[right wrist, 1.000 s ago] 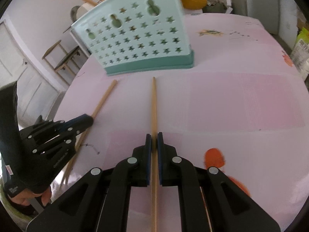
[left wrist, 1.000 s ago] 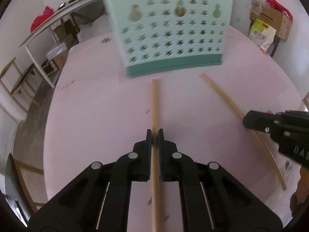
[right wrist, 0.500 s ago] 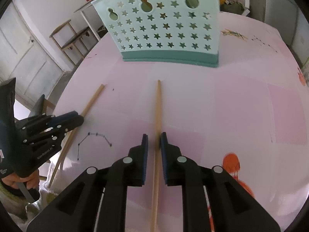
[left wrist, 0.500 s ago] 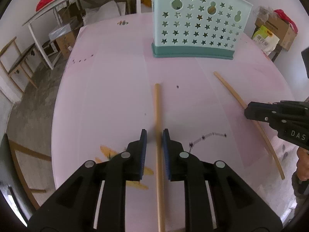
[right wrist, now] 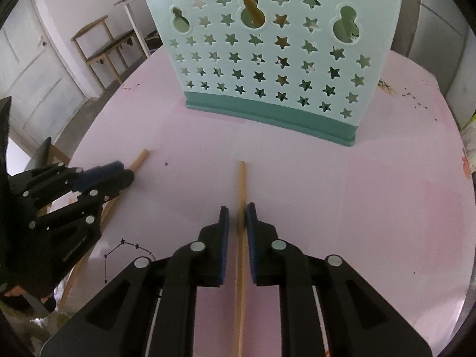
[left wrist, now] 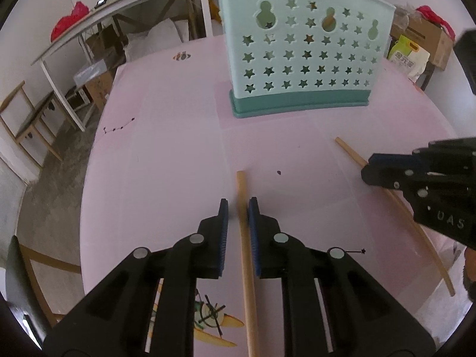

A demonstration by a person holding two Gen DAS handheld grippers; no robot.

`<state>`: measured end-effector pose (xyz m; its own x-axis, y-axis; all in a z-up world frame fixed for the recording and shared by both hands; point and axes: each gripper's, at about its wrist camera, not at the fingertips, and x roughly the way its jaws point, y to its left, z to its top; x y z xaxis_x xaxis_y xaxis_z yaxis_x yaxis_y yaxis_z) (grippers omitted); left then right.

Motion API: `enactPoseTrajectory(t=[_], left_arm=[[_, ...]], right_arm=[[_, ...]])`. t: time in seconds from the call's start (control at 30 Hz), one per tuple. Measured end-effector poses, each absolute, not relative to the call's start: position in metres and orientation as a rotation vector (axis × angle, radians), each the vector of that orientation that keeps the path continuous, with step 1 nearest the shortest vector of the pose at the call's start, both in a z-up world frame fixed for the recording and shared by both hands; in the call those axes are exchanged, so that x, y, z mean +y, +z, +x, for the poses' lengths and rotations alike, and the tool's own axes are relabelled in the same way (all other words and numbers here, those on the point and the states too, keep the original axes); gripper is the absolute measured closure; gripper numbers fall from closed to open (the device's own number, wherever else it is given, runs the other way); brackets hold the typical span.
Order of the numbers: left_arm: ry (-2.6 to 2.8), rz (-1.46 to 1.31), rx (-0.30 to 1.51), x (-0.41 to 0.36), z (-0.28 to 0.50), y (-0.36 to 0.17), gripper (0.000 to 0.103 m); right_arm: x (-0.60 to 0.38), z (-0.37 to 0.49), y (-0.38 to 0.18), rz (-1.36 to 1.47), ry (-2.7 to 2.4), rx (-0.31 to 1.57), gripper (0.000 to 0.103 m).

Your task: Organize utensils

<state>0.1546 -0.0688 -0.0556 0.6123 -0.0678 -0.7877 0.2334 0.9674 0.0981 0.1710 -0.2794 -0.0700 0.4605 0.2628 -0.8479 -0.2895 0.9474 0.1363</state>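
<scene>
A mint-green utensil holder with star holes stands on the pink table; it also shows in the right wrist view, with wooden sticks standing inside. My left gripper has its jaws slightly parted around a wooden chopstick that runs between the pads. My right gripper likewise straddles a second chopstick, jaws slightly apart. Each gripper shows in the other's view, the right gripper over its chopstick, the left gripper over its own.
The pink table carries small printed drawings. A white bench with boxes and a wooden chair stand beyond the table's far-left edge. Cardboard boxes and a bag sit at the far right.
Both grippers' jaws have parted from the chopsticks they gripped. Both grippers pulled back along the sticks and the holder shifted in view.
</scene>
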Motion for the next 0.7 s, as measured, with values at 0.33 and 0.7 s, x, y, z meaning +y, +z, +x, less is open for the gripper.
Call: enactPoseTrajectory(t=[0.33,0.7], left_arm=[[-0.175,0.187,0.889,-0.069,0.151,-0.056,0.094],[-0.162,0.194,0.881,-0.071,0.149,-0.058,0.094]], right_arm=[[-0.297,0.168,-0.051,0.041,0.315,1.001,0.097],[-0.314,0.164,-0.027,0.121,0.302,0.939,0.097]])
